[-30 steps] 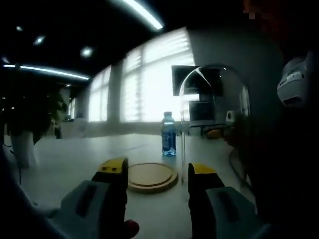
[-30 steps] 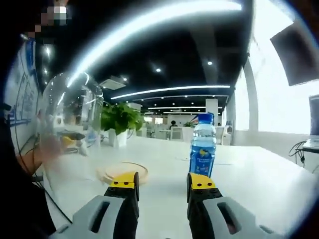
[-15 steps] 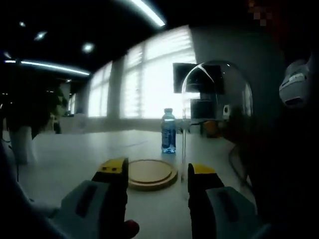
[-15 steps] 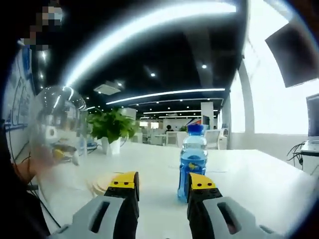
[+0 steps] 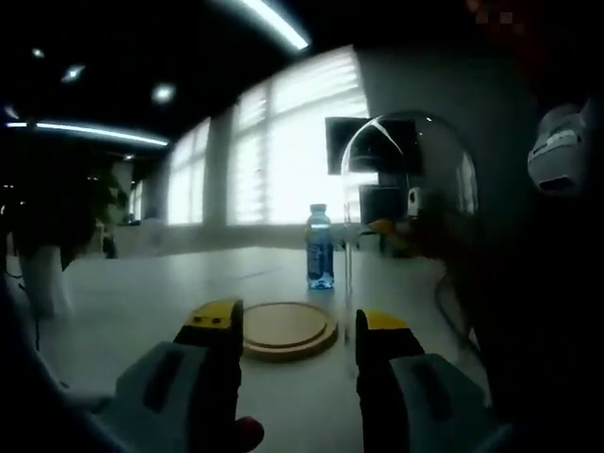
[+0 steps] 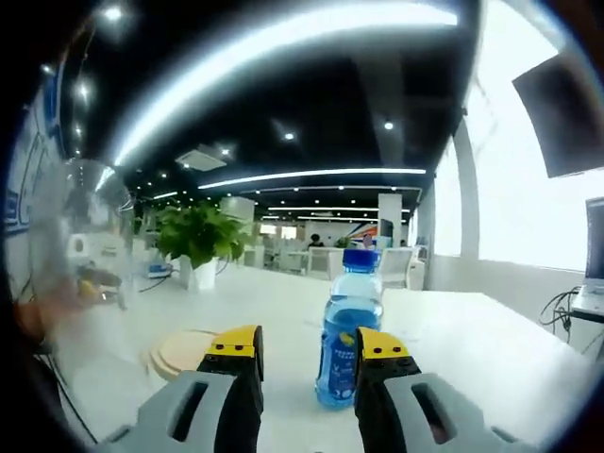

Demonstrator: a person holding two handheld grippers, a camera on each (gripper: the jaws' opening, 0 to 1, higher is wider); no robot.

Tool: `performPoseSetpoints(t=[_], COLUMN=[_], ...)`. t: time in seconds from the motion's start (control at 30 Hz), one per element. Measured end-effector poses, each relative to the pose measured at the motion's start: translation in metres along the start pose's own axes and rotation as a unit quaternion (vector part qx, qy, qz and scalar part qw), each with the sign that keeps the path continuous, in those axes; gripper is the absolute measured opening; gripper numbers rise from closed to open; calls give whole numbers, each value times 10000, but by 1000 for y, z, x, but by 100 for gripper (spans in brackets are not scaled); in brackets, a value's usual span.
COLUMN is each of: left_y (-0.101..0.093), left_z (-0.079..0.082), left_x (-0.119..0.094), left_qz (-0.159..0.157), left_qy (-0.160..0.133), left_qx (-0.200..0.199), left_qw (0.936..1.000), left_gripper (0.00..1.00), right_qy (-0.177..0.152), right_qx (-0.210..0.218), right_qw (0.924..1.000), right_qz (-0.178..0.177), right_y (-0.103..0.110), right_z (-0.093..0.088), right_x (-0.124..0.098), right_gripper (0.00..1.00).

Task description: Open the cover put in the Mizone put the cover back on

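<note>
**Right gripper closing in on the Mizone bottle, glass dome lifted aside**

In the right gripper view, the Mizone bottle (image 6: pixel 345 326) is looming larger and nearer than a second ago, now standing upright on the white table (image 6: pixel 472 349) just ahead of the gap between the yellow-tipped jaws. The right gripper (image 6: pixel 307 342) is pointing level at it with jaws apart, gripping nothing. To the left, the round wooden base (image 6: pixel 179 349) is lying flat on the table, and the clear glass dome cover (image 6: pixel 80 255) is standing off it at the far left.

In the left gripper view, little is changing: the left gripper (image 5: pixel 294 321) is hovering low, jaws apart and empty, just short of the wooden base (image 5: pixel 286 327). The bottle (image 5: pixel 320 247) is standing beyond it, and the dome (image 5: pixel 408 222) is showing to the right.
</note>
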State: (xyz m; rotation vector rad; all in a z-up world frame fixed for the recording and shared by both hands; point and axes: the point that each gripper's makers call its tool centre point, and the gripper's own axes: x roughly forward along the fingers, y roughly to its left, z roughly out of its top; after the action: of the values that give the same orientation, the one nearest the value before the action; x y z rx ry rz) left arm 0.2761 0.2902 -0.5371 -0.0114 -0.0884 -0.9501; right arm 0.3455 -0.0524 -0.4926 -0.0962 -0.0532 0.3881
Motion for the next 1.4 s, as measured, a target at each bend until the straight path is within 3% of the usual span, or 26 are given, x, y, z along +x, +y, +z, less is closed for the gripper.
performPoseSetpoints(t=[0.57,1.4], left_y=[0,-4], left_z=[-1,1], left_x=[-1,0], left_qz=[-4,-43], left_qy=[37,41], left_qx=[102,217], left_qw=[9999,9997], left_gripper=[39,39], right_qy=[26,-47], right_qx=[-213,54], right_qw=[9995,9991], right_qz=[-223,-425], right_y=[-24,-48], right_z=[19,40], right_x=[40,99], right_gripper=[31,31])
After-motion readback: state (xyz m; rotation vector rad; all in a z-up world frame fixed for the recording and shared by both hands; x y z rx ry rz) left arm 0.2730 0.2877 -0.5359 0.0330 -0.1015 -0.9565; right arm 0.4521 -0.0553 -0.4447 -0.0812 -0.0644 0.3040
